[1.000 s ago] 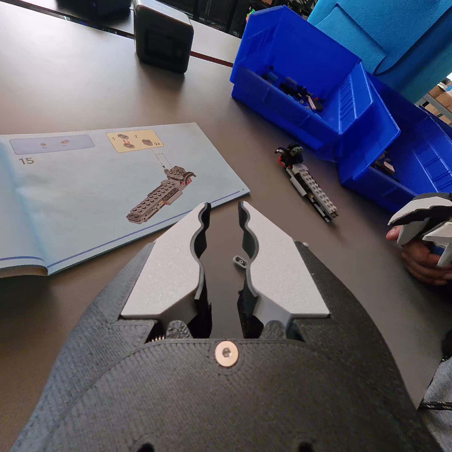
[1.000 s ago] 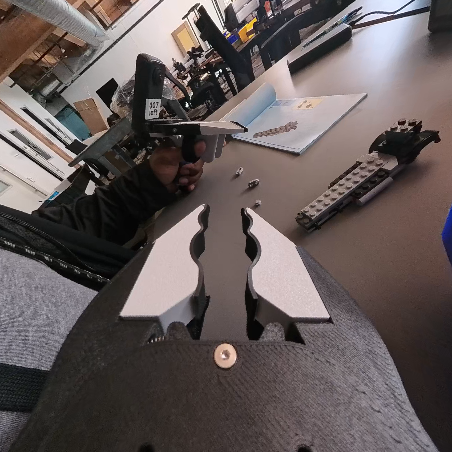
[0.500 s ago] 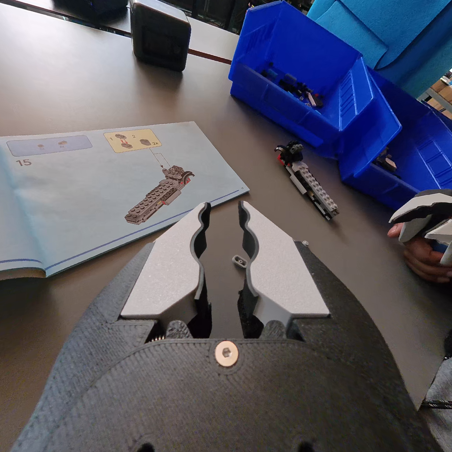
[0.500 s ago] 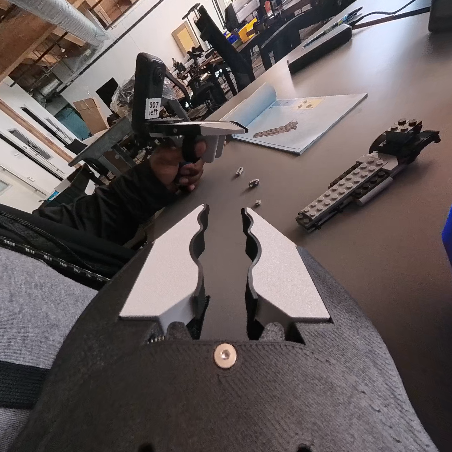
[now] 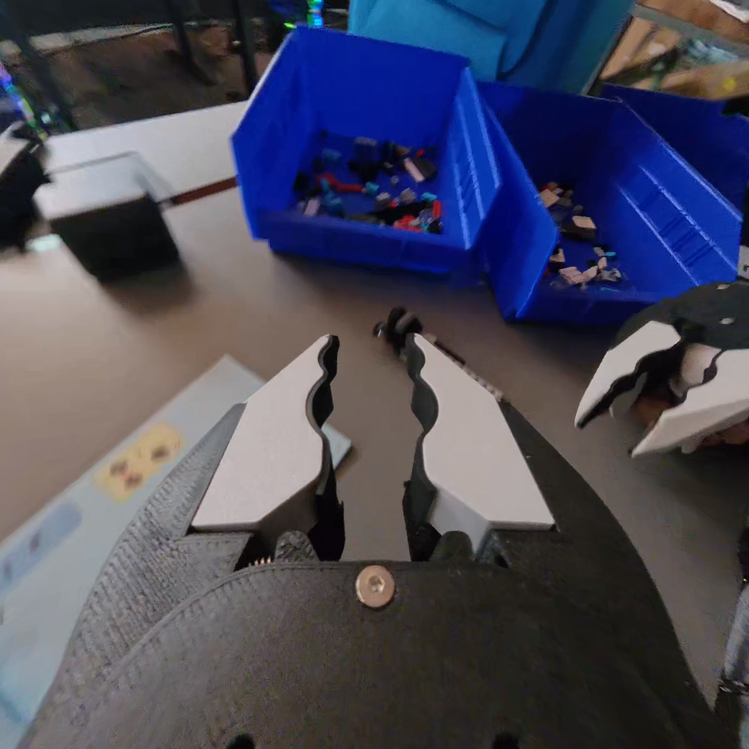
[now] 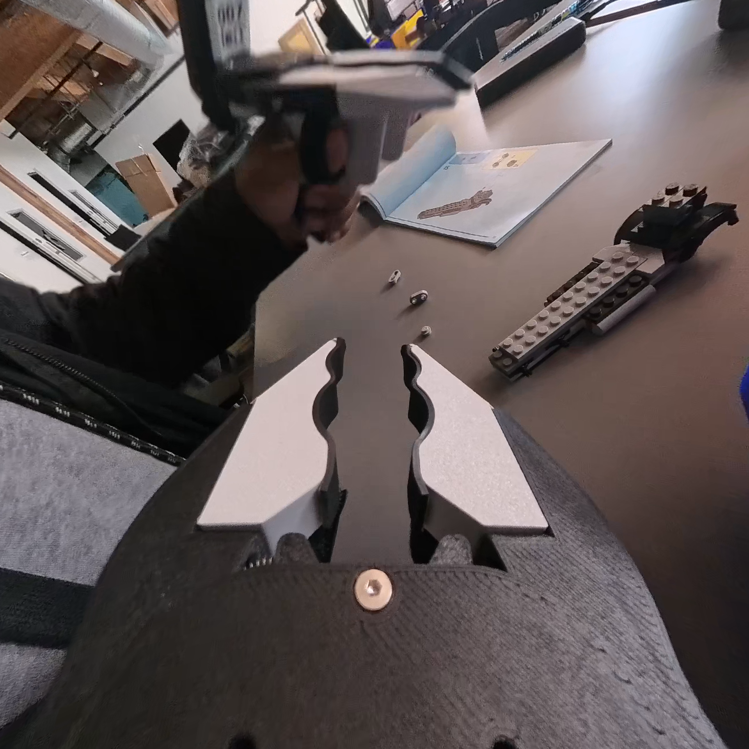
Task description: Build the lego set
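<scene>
A long grey and black lego model [image 6: 587,292] lies flat on the dark table. Three small grey pieces lie left of it: one [image 6: 394,276], a second [image 6: 419,297] and a third [image 6: 425,330]. My right gripper [image 6: 372,345] is open and empty, low over the table, just short of the nearest piece. My left gripper [image 5: 371,340] is open and empty, raised above the table; its right finger hides most of the model [image 5: 399,324]. From the right wrist view the left gripper [image 6: 446,85] is blurred and held high by a hand [image 6: 292,194].
Two blue bins with several loose pieces stand beyond the model, one in the middle [image 5: 356,243] and one to the right [image 5: 608,300]. An open instruction booklet [image 5: 121,466] lies at the left. A black box [image 5: 113,227] stands at the far left. The right gripper [image 5: 608,437] is at the right.
My left gripper has lifted off the table and swung forward toward the bins, opening a little wider; the small piece that lay between its fingers is out of its view. The right gripper has stayed put.
</scene>
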